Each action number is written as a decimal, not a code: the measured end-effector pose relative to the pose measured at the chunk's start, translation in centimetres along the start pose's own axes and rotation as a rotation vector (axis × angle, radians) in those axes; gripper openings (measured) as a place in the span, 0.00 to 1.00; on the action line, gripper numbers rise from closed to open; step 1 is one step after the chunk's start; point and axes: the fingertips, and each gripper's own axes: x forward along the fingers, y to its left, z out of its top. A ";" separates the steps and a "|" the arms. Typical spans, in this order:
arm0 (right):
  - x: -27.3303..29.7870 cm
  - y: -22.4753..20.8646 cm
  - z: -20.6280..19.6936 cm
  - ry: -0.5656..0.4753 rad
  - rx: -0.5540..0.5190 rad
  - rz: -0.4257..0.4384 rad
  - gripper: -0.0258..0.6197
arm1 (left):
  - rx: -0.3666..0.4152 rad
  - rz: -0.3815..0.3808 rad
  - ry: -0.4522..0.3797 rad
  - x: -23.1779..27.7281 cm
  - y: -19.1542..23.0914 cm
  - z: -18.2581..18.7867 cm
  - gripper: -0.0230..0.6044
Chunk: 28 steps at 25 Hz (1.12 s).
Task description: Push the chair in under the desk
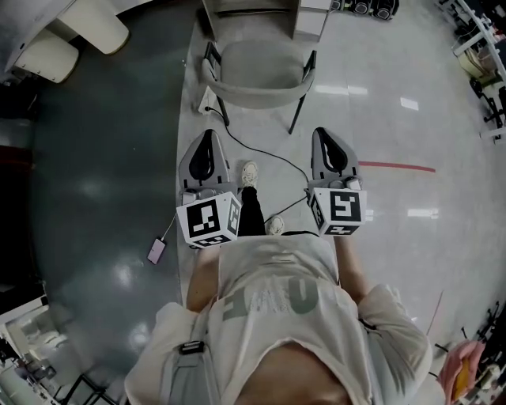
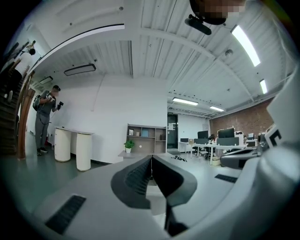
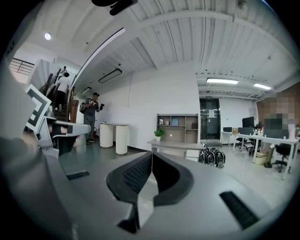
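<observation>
A grey chair [image 1: 258,77] with black legs stands on the floor ahead of me, its curved back toward me, in front of a grey desk [image 1: 261,11] at the top edge of the head view. My left gripper [image 1: 207,148] and right gripper [image 1: 327,145] are held side by side, short of the chair and apart from it. Both have their jaws shut with nothing between them. In the left gripper view the desk [image 2: 136,153] shows far off beyond the shut left gripper [image 2: 151,159]. The right gripper view shows the desk [image 3: 173,145] past the shut right gripper [image 3: 152,155].
A black cable [image 1: 269,154] runs across the floor from the chair toward my feet. A phone [image 1: 156,251] lies on the dark floor at left. A red line [image 1: 399,167] marks the floor at right. White round stands [image 3: 115,137], a shelf [image 3: 177,126] and people stand far off.
</observation>
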 end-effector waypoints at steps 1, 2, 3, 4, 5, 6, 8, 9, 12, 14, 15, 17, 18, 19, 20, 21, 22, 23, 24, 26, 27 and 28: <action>0.8 0.0 -0.1 0.005 -0.004 0.000 0.07 | 0.004 -0.007 0.000 1.0 0.2 -0.2 0.06; 1.8 0.0 -0.2 0.008 -0.007 0.000 0.07 | 0.005 -0.015 0.000 2.1 0.5 -0.4 0.06; 2.9 -0.2 -0.2 0.009 -0.008 -0.003 0.07 | 0.004 -0.023 -0.001 3.4 0.9 -0.5 0.06; 4.1 -0.5 -0.2 0.013 -0.009 -0.009 0.07 | 0.001 -0.031 -0.002 4.9 1.3 -0.7 0.06; 5.5 -0.9 -0.2 0.019 -0.007 -0.018 0.07 | -0.003 -0.039 -0.001 6.4 1.8 -0.8 0.06; 6.9 -1.2 -0.1 0.030 0.001 -0.028 0.07 | -0.006 -0.047 0.001 8.0 2.4 -0.9 0.06; 9.8 -1.8 0.2 0.048 0.027 -0.054 0.07 | -0.013 -0.060 0.007 11.2 3.9 -0.8 0.06; 11.5 -2.1 0.6 0.047 0.036 -0.068 0.07 | -0.020 -0.067 0.011 12.9 4.8 -0.7 0.06; 16.2 -2.7 1.9 0.030 0.025 -0.108 0.07 | -0.049 -0.093 0.025 17.9 7.4 -0.3 0.06; 18.6 -2.7 2.5 0.036 0.012 -0.118 0.07 | -0.044 -0.120 0.038 20.7 8.6 -0.1 0.06; 19.6 -2.6 2.8 0.044 0.007 -0.120 0.07 | -0.036 -0.137 0.046 22.0 9.1 0.0 0.06; 21.4 -2.6 3.1 0.069 -0.001 -0.132 0.07 | -0.028 -0.170 0.064 24.5 9.6 -0.1 0.06; 22.2 -2.8 3.1 0.079 0.000 -0.140 0.07 | -0.032 -0.182 0.072 25.7 9.7 -0.2 0.06; 22.9 -3.1 3.0 0.086 0.005 -0.148 0.07 | -0.038 -0.190 0.080 26.6 9.7 -0.4 0.06; 23.4 -3.5 2.8 0.092 0.012 -0.153 0.07 | -0.043 -0.196 0.087 27.3 9.7 -0.6 0.06; 23.7 -3.8 2.5 0.099 0.019 -0.155 0.07 | -0.045 -0.201 0.096 27.9 9.5 -0.8 0.06; 24.0 -4.3 2.2 0.106 0.025 -0.156 0.07 | -0.045 -0.207 0.105 28.3 9.2 -1.1 0.06; 24.3 -4.7 2.0 0.111 0.027 -0.153 0.07 | -0.043 -0.214 0.112 28.5 8.8 -1.3 0.06; 24.5 -4.9 2.0 0.110 0.025 -0.146 0.07 | -0.039 -0.221 0.115 28.7 8.4 -1.4 0.06; 24.7 -5.0 2.0 0.103 0.014 -0.112 0.07 | -0.024 -0.232 0.117 28.8 7.8 -1.6 0.06; 24.7 -4.9 1.9 0.109 0.008 -0.089 0.07 | -0.017 -0.232 0.120 28.8 7.5 -1.7 0.06; 24.7 -4.7 1.8 0.121 0.003 -0.063 0.07 | -0.013 -0.230 0.122 28.7 7.3 -1.7 0.06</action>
